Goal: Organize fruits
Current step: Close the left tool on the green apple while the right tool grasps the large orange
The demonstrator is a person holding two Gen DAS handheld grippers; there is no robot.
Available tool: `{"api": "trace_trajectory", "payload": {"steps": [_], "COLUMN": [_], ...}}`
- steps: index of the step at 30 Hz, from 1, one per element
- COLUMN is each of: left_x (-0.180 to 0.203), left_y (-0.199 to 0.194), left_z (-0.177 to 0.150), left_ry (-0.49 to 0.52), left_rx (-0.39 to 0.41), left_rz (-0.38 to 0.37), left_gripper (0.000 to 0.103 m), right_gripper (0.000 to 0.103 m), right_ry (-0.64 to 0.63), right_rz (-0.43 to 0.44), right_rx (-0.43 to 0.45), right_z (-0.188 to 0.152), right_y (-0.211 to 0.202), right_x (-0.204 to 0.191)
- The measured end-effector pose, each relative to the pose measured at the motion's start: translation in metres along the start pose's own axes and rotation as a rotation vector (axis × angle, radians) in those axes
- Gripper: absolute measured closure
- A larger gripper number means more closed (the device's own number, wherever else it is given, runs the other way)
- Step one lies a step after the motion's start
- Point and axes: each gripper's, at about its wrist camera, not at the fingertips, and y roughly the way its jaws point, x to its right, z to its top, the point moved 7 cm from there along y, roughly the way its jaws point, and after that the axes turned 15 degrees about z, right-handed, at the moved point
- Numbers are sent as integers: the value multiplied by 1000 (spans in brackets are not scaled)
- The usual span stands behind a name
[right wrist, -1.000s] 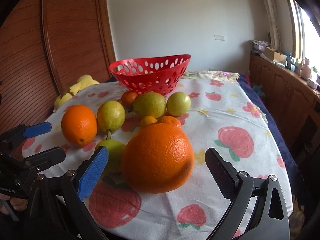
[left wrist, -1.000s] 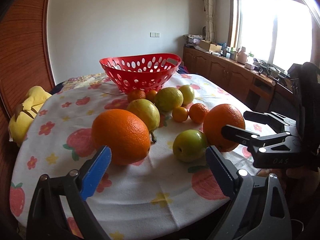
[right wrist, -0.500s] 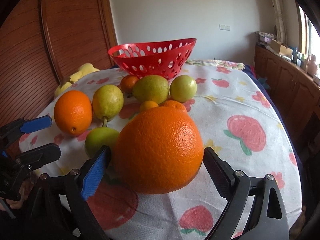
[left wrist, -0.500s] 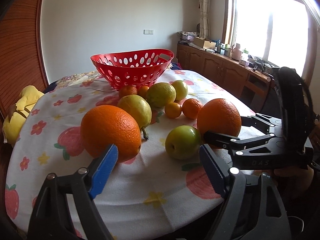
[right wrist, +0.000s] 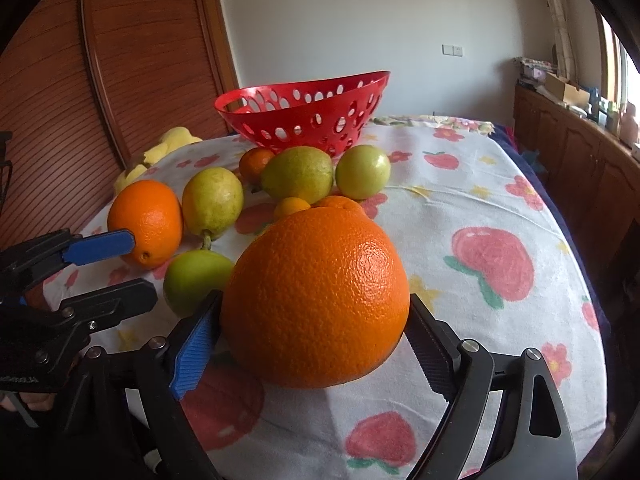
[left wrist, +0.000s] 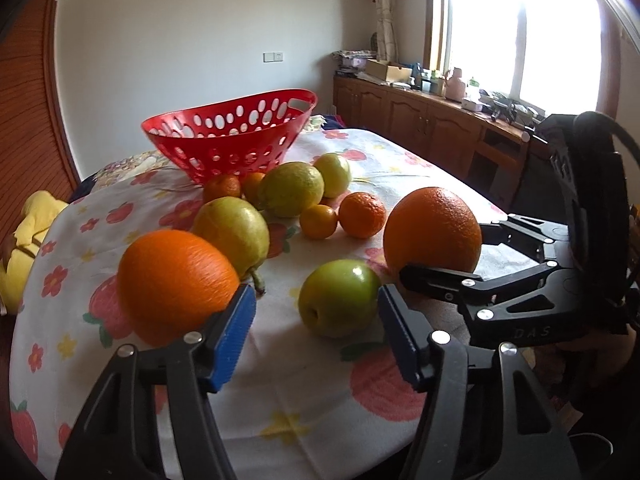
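The right gripper point(right wrist: 314, 354) has a big orange point(right wrist: 316, 296) between its jaws, a pad against each flank, and the jaws are closing on it; the orange sits on the tablecloth point(right wrist: 460, 200). The left gripper point(left wrist: 312, 344) is closing too, but nothing lies between its pads: its blue left pad point(left wrist: 232, 336) is beside a second orange point(left wrist: 176, 284), and a green apple point(left wrist: 338, 298) sits just past the right pad.

Behind that orange a pear point(left wrist: 234, 234) leans close, touching or nearly so. Farther back lie a lemon point(left wrist: 291, 194), a pale green fruit point(left wrist: 334, 174), and four small tangerines, two near the table's middle point(left wrist: 340, 220) and two by the basket's foot point(left wrist: 236, 186). The red basket point(left wrist: 232, 136) stands at the far end of the table, perforated; its inside cannot be seen. A yellow soft toy point(left wrist: 24, 240) lies off the table's left edge. Wooden cabinets point(left wrist: 432, 128) run under a bright window point(left wrist: 520, 28).
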Motion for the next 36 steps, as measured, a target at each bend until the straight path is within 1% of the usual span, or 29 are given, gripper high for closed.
{"api": "trace_trajectory", "payload": {"steps": [7, 10, 14, 21, 30, 31, 33, 36], "left_x": [16, 19, 22, 26, 30, 31, 32, 31], "left_y": [10, 18, 24, 36, 43, 43, 45, 45], "left_z": [5, 5, 6, 2, 2, 2, 2, 1], "left_ry": [64, 84, 99, 139, 165, 167, 170, 170], "left_rx": [-20, -39, -53, -89, -92, -92, -99, -94], "left_rz": [-11, -9, -1, 4, 11, 11, 4, 1], "left_gripper": [40, 40, 40, 39, 40, 40, 47, 47], "right_gripper": [14, 14, 13, 13, 13, 13, 13, 12], "right_ry": [17, 21, -4, 8, 6, 5, 1, -3], "right_rz": [-38, -32, -50, -36, -37, -38, -40, -41], "right_rx": [8, 11, 11, 17, 16, 16, 13, 11], "right_z": [-3, -4, -5, -6, -7, -7, -7, -6], "right_y": [-14, -16, -14, -14, -15, -15, -15, -14], "right_x": [18, 19, 16, 18, 19, 18, 18, 18]}}
